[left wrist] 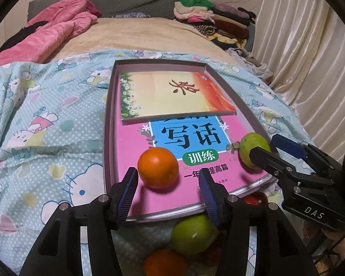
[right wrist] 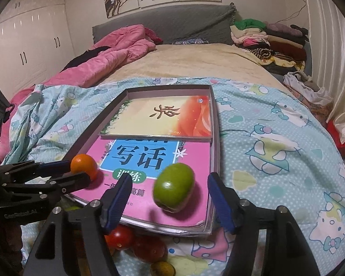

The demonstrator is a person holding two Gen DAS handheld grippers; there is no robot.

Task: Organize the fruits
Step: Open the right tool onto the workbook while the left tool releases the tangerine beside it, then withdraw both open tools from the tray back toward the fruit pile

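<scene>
A shallow box (left wrist: 108,138) (right wrist: 216,138) lies on the bed with a pink book (left wrist: 131,151) (right wrist: 195,156) inside. An orange (left wrist: 158,168) (right wrist: 84,166) rests on the book between the fingers of my left gripper (left wrist: 168,174) (right wrist: 78,172), which stands open with a gap at the right pad. A green fruit (right wrist: 174,187) (left wrist: 254,147) lies on the book between the fingers of my right gripper (right wrist: 169,179) (left wrist: 265,147), open with room on both sides. More fruit lies in front of the box: a green one (left wrist: 193,234), an orange (left wrist: 165,262) and red ones (right wrist: 120,237).
A second book (left wrist: 172,94) (right wrist: 163,117) lies in the far half of the box. A cartoon-print blue sheet (left wrist: 46,138) (right wrist: 276,149) covers the bed. A pink quilt (right wrist: 108,57) lies far left, a pile of folded clothes (right wrist: 271,39) far right, and curtains (left wrist: 310,57) hang at right.
</scene>
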